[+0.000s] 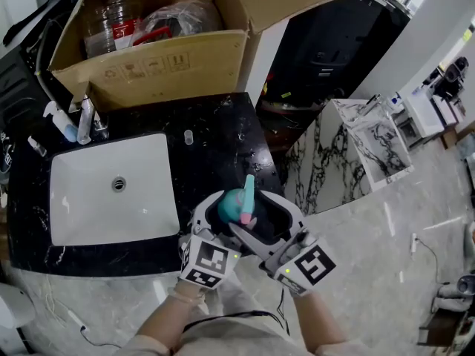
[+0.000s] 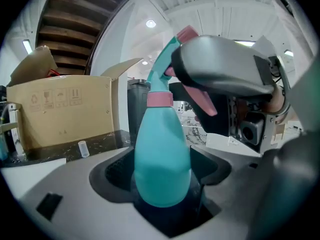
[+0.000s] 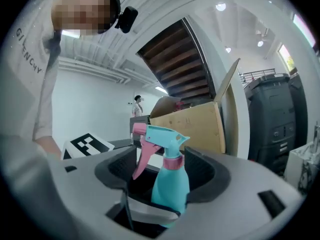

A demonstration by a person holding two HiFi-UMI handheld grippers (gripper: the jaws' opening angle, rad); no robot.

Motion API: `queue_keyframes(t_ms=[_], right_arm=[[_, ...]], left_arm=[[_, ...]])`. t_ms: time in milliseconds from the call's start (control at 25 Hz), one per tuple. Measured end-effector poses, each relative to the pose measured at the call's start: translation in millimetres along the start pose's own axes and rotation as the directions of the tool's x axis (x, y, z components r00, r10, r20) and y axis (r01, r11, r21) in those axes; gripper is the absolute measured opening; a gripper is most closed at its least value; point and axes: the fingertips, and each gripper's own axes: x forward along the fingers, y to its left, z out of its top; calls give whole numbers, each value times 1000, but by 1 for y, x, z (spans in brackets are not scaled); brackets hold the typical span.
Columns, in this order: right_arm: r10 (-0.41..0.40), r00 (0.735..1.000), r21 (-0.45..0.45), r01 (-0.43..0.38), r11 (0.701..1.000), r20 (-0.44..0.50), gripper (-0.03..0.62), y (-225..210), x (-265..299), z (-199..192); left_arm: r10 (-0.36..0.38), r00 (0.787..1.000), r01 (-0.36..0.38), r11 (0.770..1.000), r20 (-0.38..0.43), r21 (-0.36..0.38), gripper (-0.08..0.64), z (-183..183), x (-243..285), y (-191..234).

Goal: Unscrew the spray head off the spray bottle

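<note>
My left gripper (image 2: 162, 184) has its jaws clamped on the teal spray bottle (image 2: 162, 159), roughly upright over the black desk (image 1: 223, 124) corner. My right gripper (image 3: 165, 171) has its jaws spread wide around the spray head (image 3: 157, 134), not touching.

surface (image 1: 223, 121): black, white-veined stone
sink (image 1: 82, 213): white basin set in, 9 o'clock
cardboard box (image 1: 148, 69): open, 12 o'clock, back edge
vial (image 1: 188, 136): small, clear, upright, 1 o'clock
small bottles (image 1: 84, 122): 10 o'clock, beside sink's back corner
</note>
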Motion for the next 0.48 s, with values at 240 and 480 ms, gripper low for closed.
queue_keyframes(t_ms=[240, 480], right_arm=[[-34, 999, 32, 34, 999, -5, 301, -12, -19, -3], [-85, 996, 50, 86, 995, -12, 284, -36, -40, -5]], left_arm=[[0, 1000, 0, 1000, 2, -6, 351, 0, 0, -1], [3, 1000, -3, 1000, 3, -10, 350, 0, -1, 0]])
